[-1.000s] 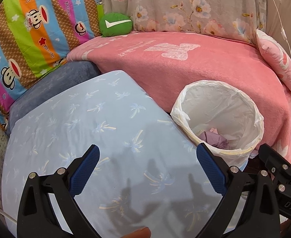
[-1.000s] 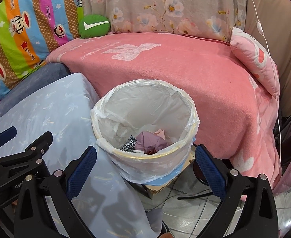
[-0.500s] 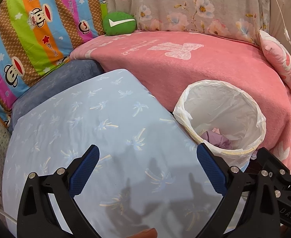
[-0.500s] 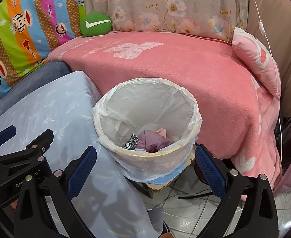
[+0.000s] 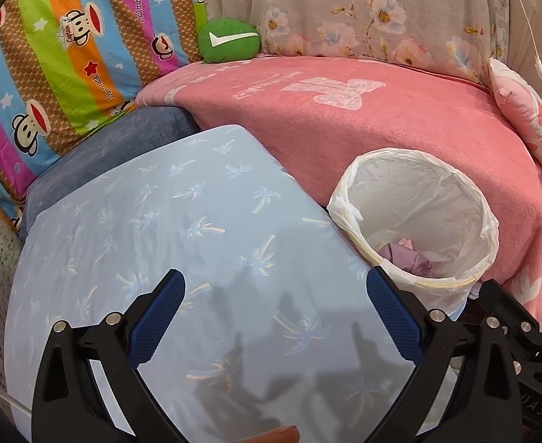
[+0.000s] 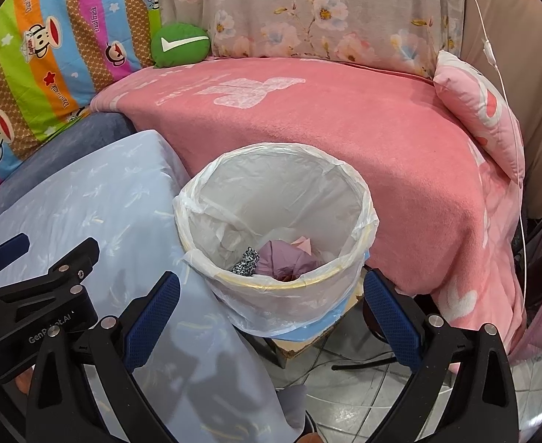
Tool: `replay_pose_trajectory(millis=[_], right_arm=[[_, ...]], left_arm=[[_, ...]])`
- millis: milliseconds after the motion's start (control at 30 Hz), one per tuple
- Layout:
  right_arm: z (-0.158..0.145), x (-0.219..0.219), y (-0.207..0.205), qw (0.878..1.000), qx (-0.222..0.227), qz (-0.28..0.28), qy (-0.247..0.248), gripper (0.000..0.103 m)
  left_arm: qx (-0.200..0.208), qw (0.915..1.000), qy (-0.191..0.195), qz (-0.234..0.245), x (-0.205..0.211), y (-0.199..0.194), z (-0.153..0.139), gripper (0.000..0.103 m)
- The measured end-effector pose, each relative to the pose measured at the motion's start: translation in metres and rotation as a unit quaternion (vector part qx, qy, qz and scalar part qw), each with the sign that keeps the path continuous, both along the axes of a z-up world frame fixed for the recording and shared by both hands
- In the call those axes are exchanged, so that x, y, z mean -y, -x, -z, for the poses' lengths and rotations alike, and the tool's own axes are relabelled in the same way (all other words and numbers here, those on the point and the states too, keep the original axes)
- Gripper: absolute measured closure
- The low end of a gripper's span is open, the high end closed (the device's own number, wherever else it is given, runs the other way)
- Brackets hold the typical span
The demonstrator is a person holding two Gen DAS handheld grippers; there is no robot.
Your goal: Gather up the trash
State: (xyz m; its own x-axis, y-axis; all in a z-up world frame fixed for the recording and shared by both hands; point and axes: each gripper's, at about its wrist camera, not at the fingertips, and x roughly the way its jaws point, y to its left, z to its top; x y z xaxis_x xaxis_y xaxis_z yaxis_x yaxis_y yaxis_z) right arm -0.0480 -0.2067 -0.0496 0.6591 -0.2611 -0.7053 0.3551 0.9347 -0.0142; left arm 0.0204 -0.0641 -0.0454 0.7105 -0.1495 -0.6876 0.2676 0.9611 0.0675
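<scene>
- A pink blanket [image 6: 344, 140] covers the bed, with a pale printed figure at its far middle.
- A green round cushion [image 6: 180, 45] with a white tick sits at the far left edge of the blanket.
- A striped quilt [image 5: 60, 55] with cartoon monkeys stands at the far left.
- A grey floral cloth [image 6: 326, 11] hangs behind the bed.
- A pink pillow [image 6: 481, 107] leans at the right.
- A light blue palm-print cover [image 5: 182, 251] lies near left, over a dark blue cushion [image 5: 123, 140].
- A white cable [image 6: 507, 110] hangs at the right.
- Tiled floor [image 6: 352, 402] shows near right.
</scene>
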Motion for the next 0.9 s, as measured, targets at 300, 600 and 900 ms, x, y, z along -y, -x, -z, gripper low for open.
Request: replay_pose_trajectory(millis=[300,600,900], right_arm=[[0.0000,-0.0030,0.0001,1.000,0.000,-0.001,0.001,0.006],[-0.0006,-0.0019,0.0001,1.000,0.002,0.000,-0.001,0.006],[-0.0012,-0.0021,0.0019,1.000,0.003,0.001,-0.002,0.006]], left_arm=[[-0.004,1.0000,0.002,-0.004,-0.0018,-0.0005,0.0018,0.008],[-0.005,0.9999,0.009,-0.012,-0.0060,0.0002,0.0022,0.008],[-0.006,0.9998,0.009,-0.016,-0.0078,0.0016,0.0018,0.008]])
